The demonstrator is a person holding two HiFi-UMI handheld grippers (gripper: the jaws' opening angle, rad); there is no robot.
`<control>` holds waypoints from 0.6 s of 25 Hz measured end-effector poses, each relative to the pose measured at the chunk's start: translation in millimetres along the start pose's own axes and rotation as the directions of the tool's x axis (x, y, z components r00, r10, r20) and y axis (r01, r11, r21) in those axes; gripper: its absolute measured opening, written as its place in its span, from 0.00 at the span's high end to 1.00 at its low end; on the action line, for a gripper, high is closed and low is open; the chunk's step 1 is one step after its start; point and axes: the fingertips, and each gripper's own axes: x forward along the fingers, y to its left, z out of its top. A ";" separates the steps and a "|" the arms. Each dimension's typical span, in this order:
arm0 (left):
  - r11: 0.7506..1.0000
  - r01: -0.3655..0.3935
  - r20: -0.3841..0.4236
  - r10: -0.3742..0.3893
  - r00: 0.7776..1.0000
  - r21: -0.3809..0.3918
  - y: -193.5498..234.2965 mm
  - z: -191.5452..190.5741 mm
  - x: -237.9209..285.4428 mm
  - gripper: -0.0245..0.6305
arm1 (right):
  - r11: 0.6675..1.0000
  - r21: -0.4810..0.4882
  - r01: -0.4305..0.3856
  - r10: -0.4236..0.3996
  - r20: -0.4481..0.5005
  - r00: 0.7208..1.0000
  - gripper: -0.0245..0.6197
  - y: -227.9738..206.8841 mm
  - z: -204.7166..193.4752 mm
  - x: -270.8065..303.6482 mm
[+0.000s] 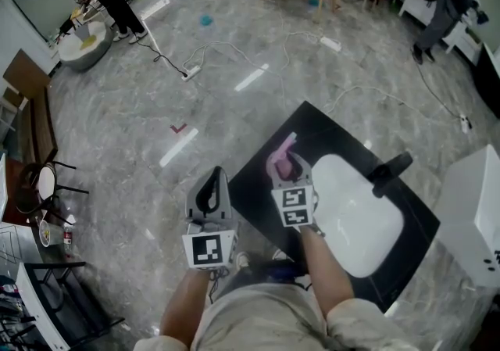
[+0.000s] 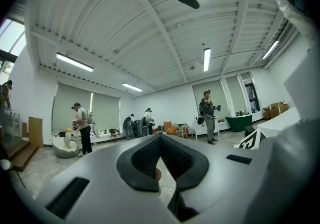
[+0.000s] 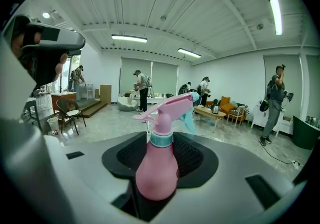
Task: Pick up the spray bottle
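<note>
The pink spray bottle (image 1: 283, 160) stands upright at the left edge of a black counter (image 1: 312, 127), beside a white basin (image 1: 355, 216). My right gripper (image 1: 287, 173) is around it. In the right gripper view the bottle's round body (image 3: 157, 170) fills the space between the black pads (image 3: 197, 155). No gap shows on either side, and its pink trigger head points left. My left gripper (image 1: 212, 181) hangs over the floor left of the counter. Its pads (image 2: 142, 160) meet in a narrow V with nothing between them.
A black faucet (image 1: 391, 166) stands behind the basin, and a white cabinet (image 1: 473, 216) is at the right. Cables and a power strip (image 1: 190, 72) lie on the marble floor. A chair (image 1: 43, 181) is at the left. Several people work at the room's far edges.
</note>
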 end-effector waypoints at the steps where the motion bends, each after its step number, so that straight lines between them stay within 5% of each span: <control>1: 1.000 0.000 0.000 0.000 1.000 0.000 -0.3 -0.5 0.0 0.96 | 1.000 0.002 0.000 0.000 0.002 1.000 0.70 0.0 -0.1 -0.2; 15: 1.000 0.011 0.013 -0.011 1.000 -0.013 1.6 3.0 -0.2 0.96 | 0.999 0.006 0.032 -0.032 0.053 0.998 0.72 -5.5 23.5 -17.3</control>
